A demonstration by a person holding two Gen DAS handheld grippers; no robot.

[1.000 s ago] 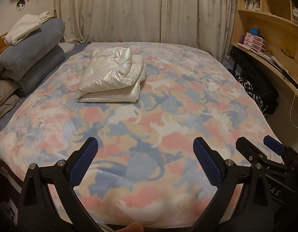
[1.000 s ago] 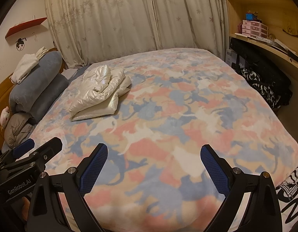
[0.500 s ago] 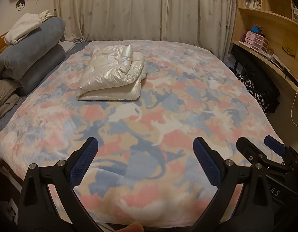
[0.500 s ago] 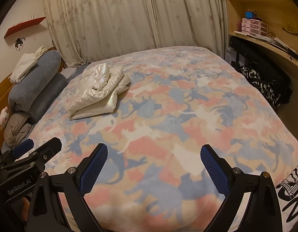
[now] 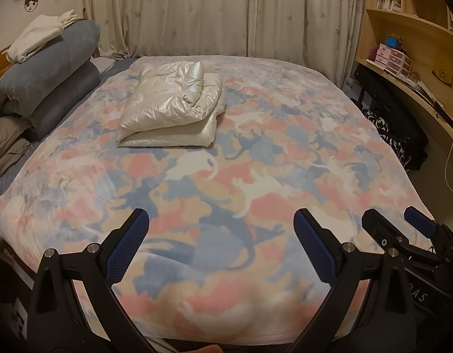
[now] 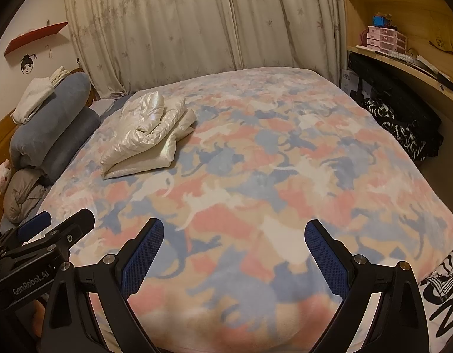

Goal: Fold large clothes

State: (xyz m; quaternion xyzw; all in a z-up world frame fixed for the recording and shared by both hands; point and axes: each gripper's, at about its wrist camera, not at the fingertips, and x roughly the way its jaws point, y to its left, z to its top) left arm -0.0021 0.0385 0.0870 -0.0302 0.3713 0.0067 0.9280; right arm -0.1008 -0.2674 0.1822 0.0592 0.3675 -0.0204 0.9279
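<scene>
Both views have crept slightly nearer the folded, shiny cream padded jacket point(image 5: 170, 108); nothing else shifted.
Left gripper point(image 5: 220, 245) and right gripper point(image 6: 234, 253) hang wide, empty; folding looks finished.

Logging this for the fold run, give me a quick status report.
Left gripper open, empty. Right gripper open, empty. White puffer jacket folded on blanket, untouched. Nothing in the way.
</scene>
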